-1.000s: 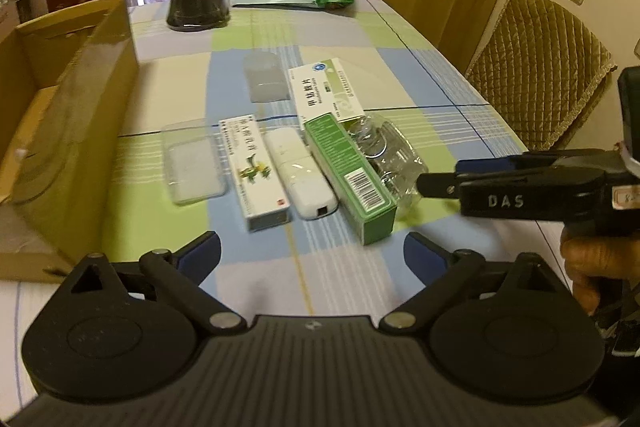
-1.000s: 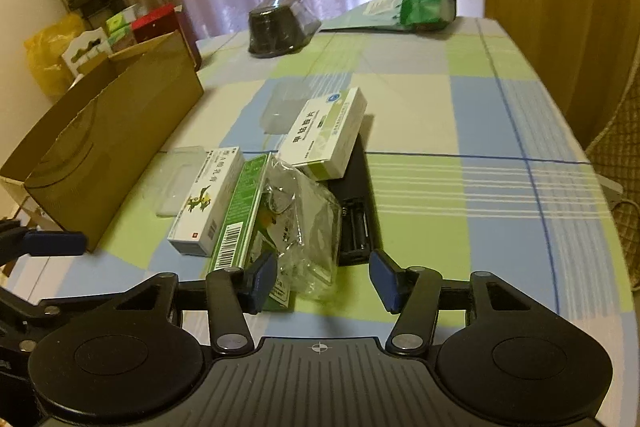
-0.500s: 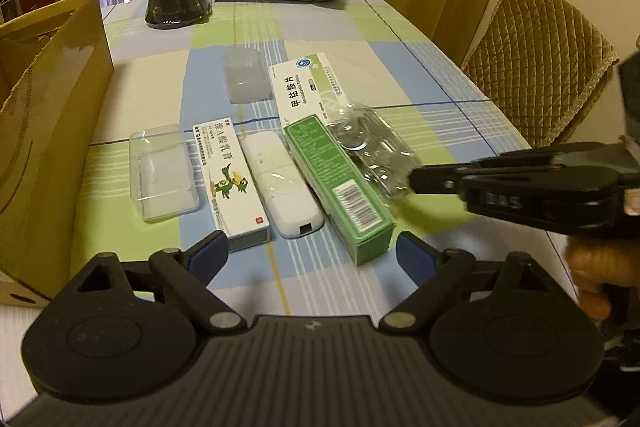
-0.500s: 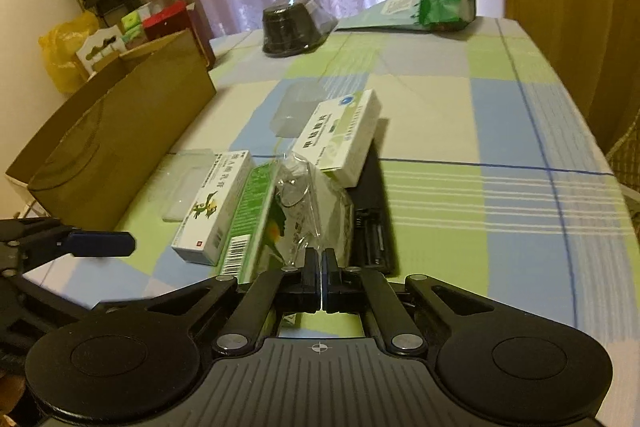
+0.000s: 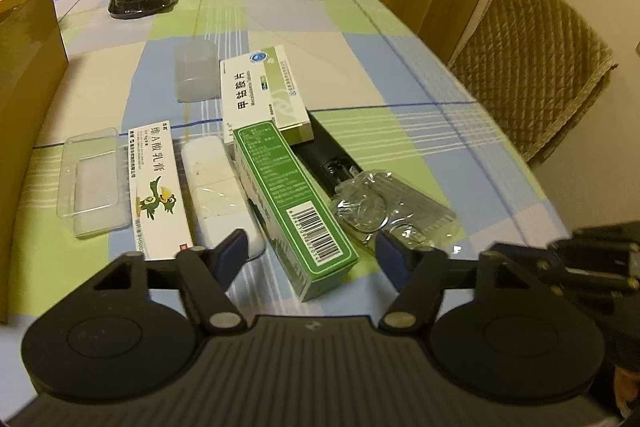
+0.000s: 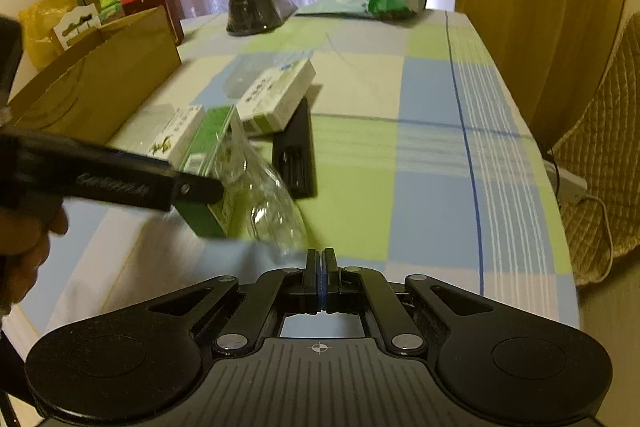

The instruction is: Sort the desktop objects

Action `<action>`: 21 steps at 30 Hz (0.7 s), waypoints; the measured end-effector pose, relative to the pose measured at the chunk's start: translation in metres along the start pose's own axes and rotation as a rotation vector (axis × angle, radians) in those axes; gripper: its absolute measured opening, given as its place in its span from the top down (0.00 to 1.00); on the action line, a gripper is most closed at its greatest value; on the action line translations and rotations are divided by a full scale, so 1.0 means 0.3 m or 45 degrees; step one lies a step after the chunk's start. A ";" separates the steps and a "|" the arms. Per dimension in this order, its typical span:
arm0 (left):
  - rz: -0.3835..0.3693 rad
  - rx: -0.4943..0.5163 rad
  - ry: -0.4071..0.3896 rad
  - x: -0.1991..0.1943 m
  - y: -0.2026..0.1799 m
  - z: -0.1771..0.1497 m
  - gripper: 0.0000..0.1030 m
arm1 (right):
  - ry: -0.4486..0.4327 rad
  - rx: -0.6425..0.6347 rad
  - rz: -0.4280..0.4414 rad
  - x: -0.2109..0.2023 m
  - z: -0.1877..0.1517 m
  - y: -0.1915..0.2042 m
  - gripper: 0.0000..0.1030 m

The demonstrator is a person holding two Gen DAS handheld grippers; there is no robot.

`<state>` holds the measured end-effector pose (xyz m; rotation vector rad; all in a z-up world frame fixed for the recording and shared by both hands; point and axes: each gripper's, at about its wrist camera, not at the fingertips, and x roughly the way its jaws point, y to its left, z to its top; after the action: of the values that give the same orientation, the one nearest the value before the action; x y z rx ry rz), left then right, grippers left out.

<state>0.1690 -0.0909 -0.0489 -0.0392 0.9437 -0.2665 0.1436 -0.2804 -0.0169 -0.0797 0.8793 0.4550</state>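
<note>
Now right tongs [image 6: 320,265] pinching clear bag [image 6: 264,203], left tongs [image 5: 310,253] apart

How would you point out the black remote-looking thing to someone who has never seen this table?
Start at the checked tablecloth and find the cluster of medicine boxes in its middle. On the cluster's right edge, beside the long green box, lies the black remote, its far end tucked under the white-and-green box. It is the only dark item there, its battery bay open.
</note>
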 end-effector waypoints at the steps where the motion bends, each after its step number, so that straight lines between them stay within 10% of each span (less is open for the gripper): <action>1: 0.008 0.012 0.007 0.006 -0.001 -0.001 0.56 | 0.003 0.005 -0.001 0.001 -0.007 -0.003 1.00; 6: 0.019 0.073 0.017 -0.009 0.010 -0.021 0.74 | 0.009 0.045 0.015 0.014 -0.014 -0.012 1.00; 21: -0.023 0.073 0.029 -0.231 0.130 -0.223 0.76 | -0.107 0.142 0.149 0.067 0.086 0.023 1.00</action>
<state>0.0848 -0.0308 -0.0389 0.0077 0.9579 -0.3114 0.1706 -0.2606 -0.0148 0.0933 0.8278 0.5142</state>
